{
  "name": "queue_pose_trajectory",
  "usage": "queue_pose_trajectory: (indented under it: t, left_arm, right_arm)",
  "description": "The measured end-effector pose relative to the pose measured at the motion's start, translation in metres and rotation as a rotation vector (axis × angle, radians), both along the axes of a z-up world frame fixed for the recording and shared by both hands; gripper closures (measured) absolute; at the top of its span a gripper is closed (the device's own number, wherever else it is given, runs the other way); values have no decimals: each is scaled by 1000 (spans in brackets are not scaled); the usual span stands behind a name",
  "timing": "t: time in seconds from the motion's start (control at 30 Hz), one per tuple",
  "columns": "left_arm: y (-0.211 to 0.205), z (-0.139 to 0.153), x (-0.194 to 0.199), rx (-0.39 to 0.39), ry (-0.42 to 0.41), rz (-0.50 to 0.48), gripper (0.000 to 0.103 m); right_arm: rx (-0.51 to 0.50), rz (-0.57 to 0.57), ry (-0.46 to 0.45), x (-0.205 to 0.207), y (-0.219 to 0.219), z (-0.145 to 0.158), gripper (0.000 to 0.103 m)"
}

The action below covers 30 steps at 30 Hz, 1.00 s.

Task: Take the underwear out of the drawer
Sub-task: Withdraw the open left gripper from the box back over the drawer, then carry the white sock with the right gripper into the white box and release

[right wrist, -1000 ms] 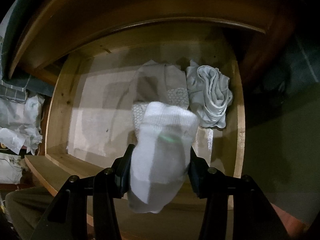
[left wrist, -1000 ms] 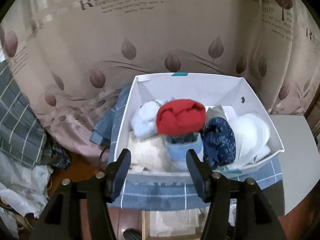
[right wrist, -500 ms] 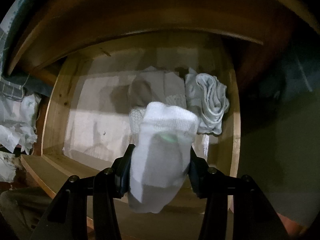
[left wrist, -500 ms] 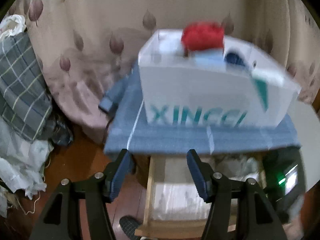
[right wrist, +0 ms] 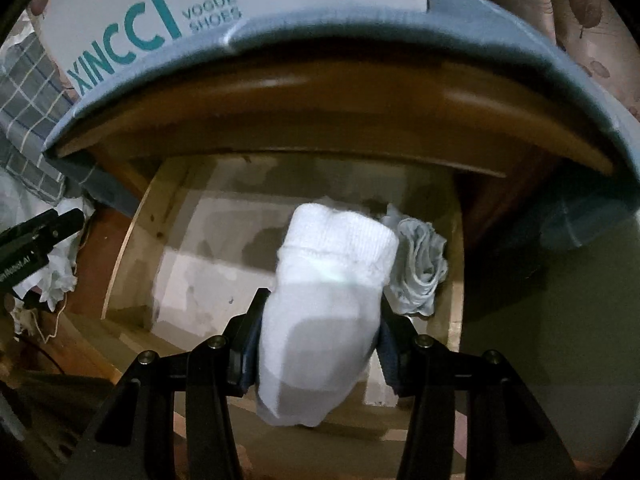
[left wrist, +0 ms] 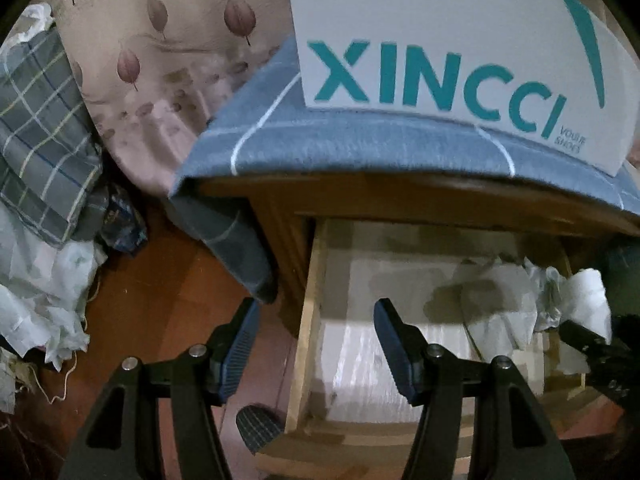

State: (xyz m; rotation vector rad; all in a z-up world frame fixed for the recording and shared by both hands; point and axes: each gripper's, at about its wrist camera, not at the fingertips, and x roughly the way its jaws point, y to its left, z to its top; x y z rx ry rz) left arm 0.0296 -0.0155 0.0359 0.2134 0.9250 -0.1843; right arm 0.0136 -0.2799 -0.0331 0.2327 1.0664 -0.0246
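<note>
The right hand-held gripper is clamping a folded white garment between its pads and holding it above the open wooden drawer, so the step in hand looks like the lift-out of one piece of underwear. A crumpled pale grey garment is lying against the drawer's right wall, and more pale cloth seems to be lying behind the lifted piece, mostly hidden. The next move probably calls for carrying the white piece clear of the table edge overhead and up toward the white shoe box standing on the blue cloth. The left hand-held gripper is standing released, nothing between its jaws, over the drawer's left wall. Compared with a second ago, the left gripper's view is now facing the box's printed side and the drawer rather than the box's contents, while the white garment is sitting higher above the drawer, its grip unchanged.
</note>
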Motion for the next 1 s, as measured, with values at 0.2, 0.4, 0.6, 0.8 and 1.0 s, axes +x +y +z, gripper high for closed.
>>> queue_pose_trajectory:
  t: [0.2,0.4,0.6,0.8,1.0]
  left_arm:
    - [0,1,4,19,-7,-4,42]
    - [-2,3,3,19,-14,-15,42]
    - [1,1,6,11,8,-16,42]
    - [10,-1,10,-21,37,12,42]
    - [13,-2,11,-33,50,15,42]
  right_arm:
    - [24,23,-40,-11,5,44,57]
    - [-9,63,-93,-23,14,96,57]
    - [-12,67,-178,-27,11,157,57]
    - [-39,62,-264,-8,9,215,57]
    - [-64,27,-323,32,6,254,57]
